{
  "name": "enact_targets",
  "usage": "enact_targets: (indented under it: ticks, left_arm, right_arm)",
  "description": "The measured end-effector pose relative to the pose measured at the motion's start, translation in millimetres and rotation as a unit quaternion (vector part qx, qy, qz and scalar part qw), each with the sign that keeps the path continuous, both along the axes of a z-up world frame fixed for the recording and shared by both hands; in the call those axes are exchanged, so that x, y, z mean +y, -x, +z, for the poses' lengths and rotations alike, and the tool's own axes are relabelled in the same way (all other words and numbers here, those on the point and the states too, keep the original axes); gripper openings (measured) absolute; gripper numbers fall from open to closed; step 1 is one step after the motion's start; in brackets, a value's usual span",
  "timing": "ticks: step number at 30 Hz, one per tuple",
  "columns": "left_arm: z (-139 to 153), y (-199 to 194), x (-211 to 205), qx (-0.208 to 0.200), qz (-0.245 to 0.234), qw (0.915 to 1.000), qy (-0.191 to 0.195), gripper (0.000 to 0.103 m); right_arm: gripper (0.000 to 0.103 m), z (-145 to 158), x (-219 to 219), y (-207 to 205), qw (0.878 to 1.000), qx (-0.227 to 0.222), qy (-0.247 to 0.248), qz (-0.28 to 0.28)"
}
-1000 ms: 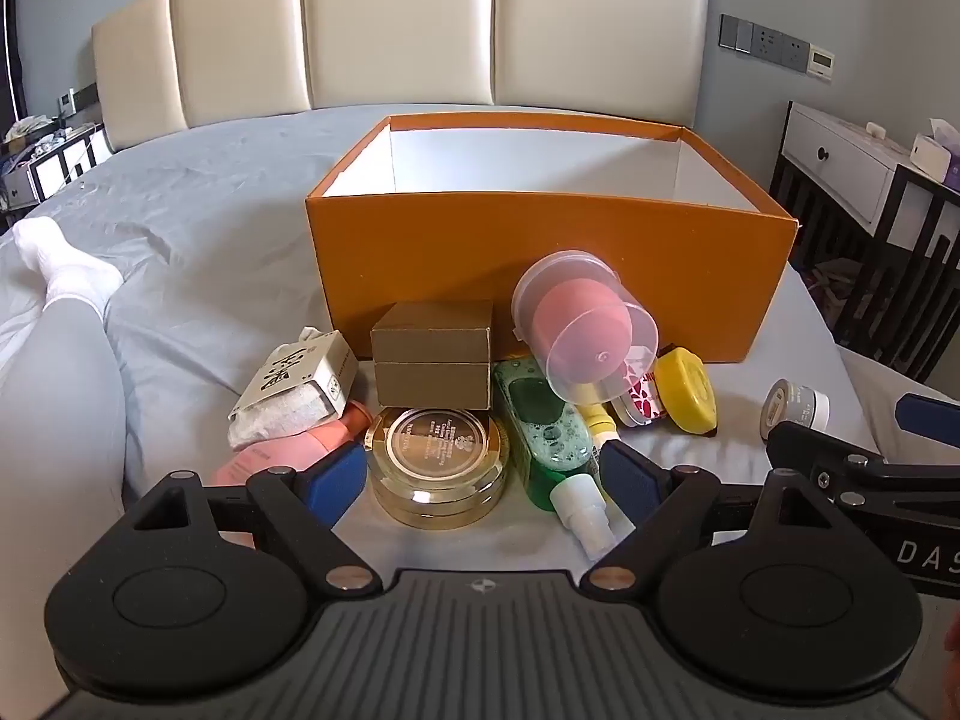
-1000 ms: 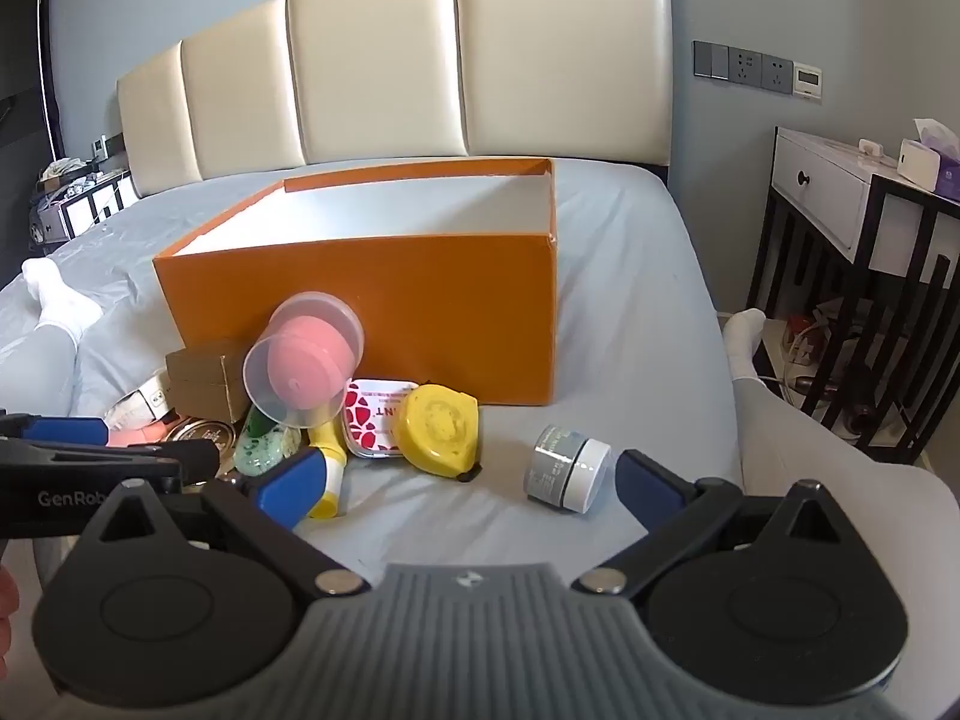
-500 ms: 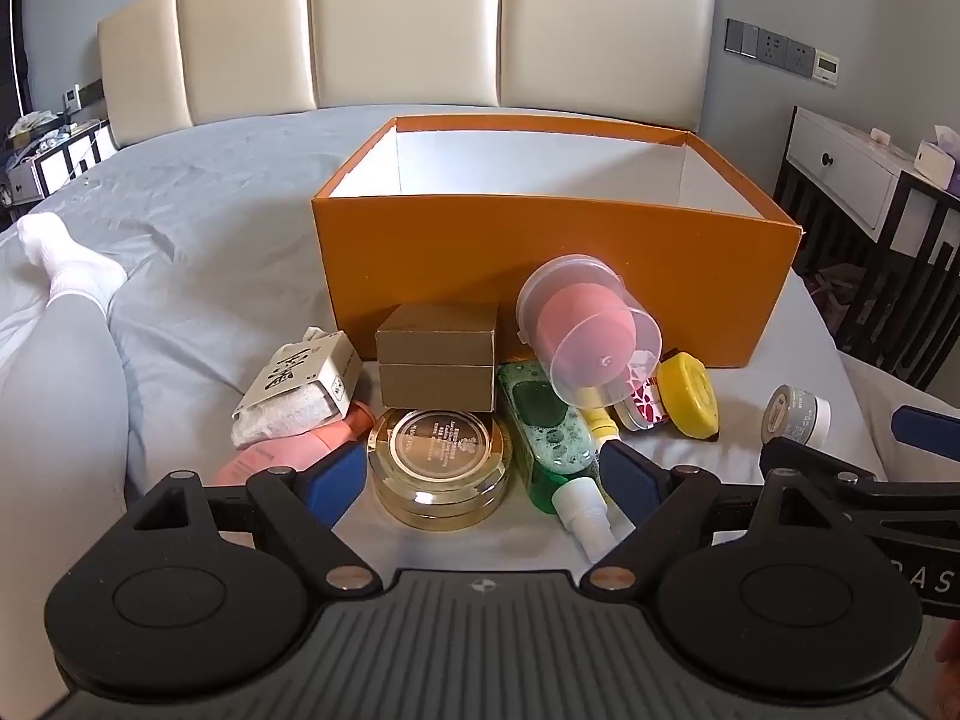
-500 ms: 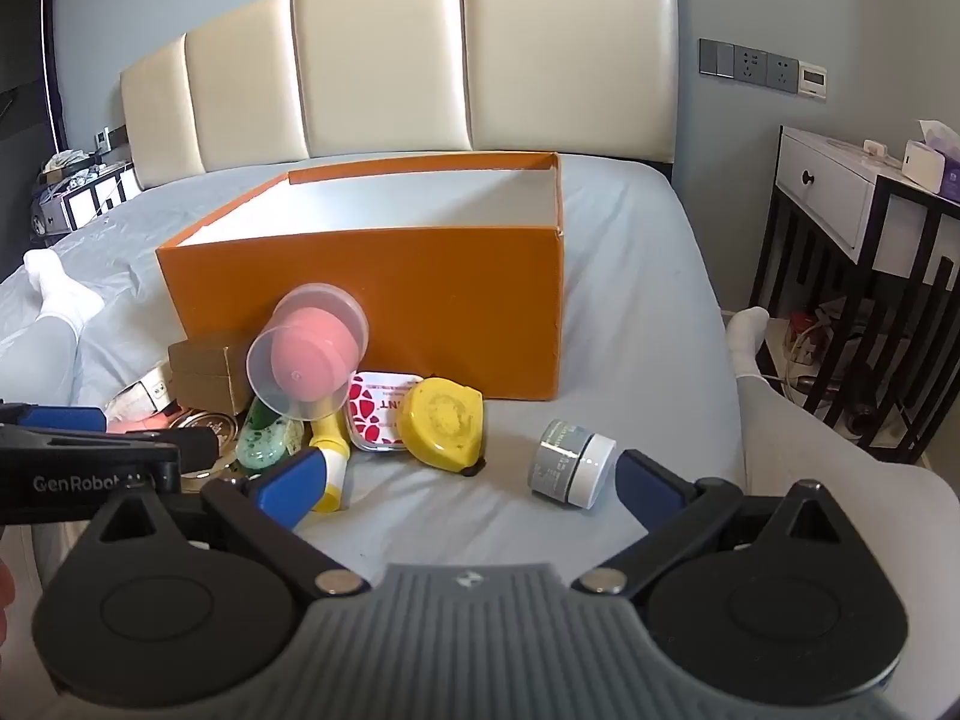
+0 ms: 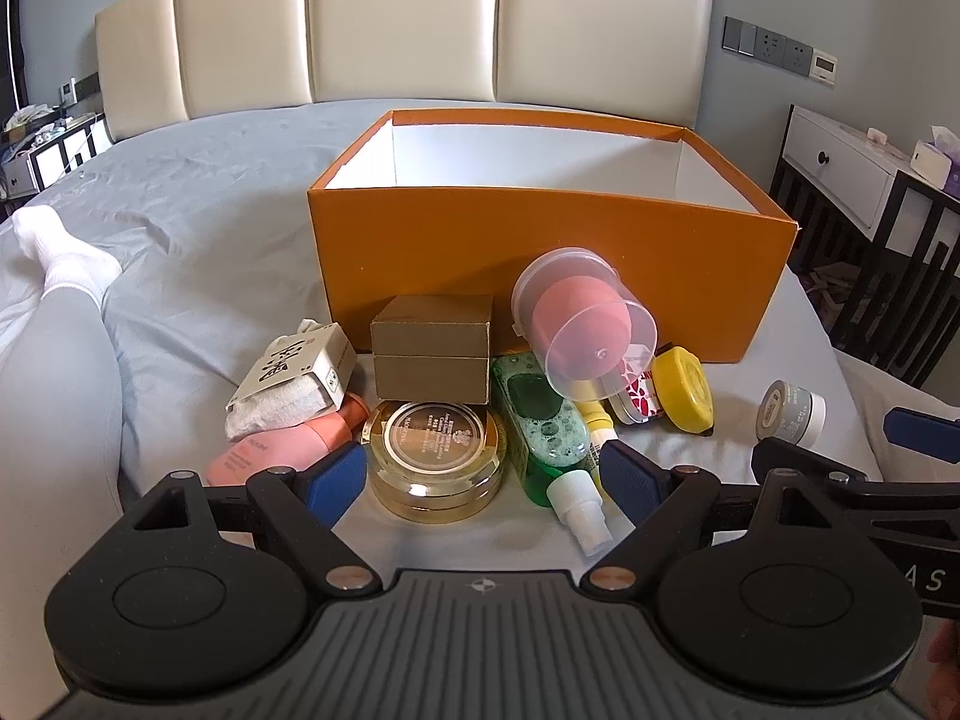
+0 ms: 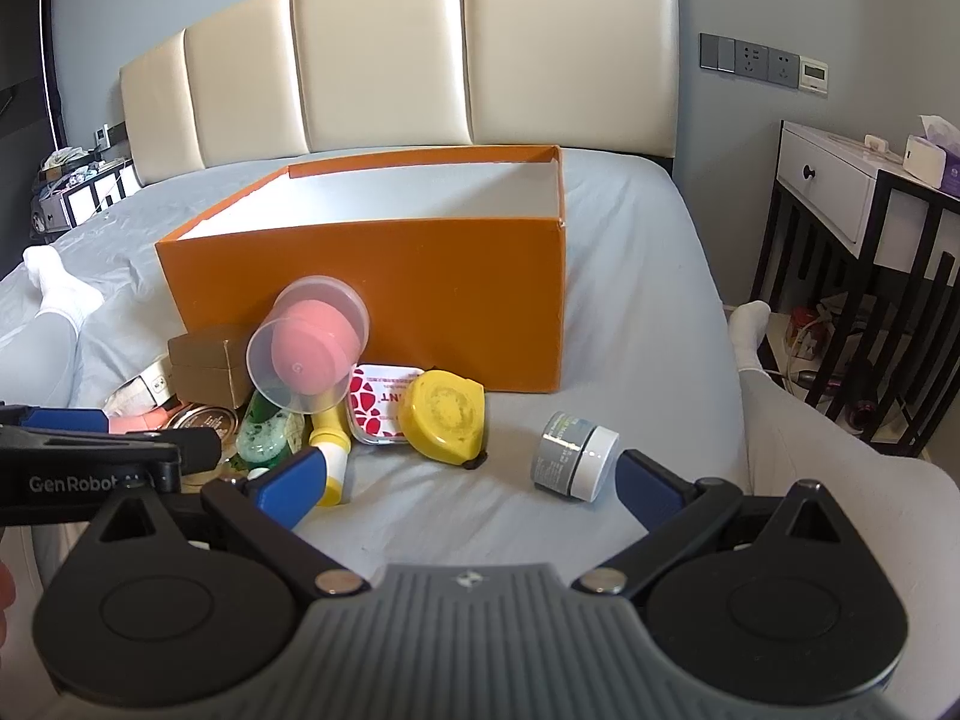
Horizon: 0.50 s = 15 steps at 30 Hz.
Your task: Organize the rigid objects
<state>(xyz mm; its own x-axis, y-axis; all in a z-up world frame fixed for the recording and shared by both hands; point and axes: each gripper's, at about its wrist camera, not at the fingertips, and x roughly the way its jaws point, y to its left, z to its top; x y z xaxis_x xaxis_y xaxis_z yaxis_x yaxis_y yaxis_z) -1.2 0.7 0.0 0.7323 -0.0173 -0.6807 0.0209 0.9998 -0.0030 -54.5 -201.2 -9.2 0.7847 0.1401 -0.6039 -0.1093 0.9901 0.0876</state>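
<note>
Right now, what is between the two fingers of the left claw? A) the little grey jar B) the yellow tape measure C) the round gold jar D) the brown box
C: in the left wrist view the round gold jar lies on the bed between the open left claw, with a gap on both sides; the yellow tape measure, little grey jar and brown box are elsewhere.

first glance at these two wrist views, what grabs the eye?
The big open orange box on the grey bed, nothing visible inside it. A jumble of small items lies against its front wall: a clear tub with a pink sponge tipped on top, a gold round tin nearest the open left gripper. A grey jar lies apart, before the open right gripper.
</note>
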Motion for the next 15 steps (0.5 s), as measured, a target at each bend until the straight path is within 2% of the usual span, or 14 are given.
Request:
enact_targets:
  ticks: [15]
  left_arm:
    - [-0.3,0.7,0.0,0.000,0.000,1.0000,0.001,0.102]
  right_arm:
    - [0.101,-0.1,-0.1,0.4,1.000,-0.001,0.000,0.000]
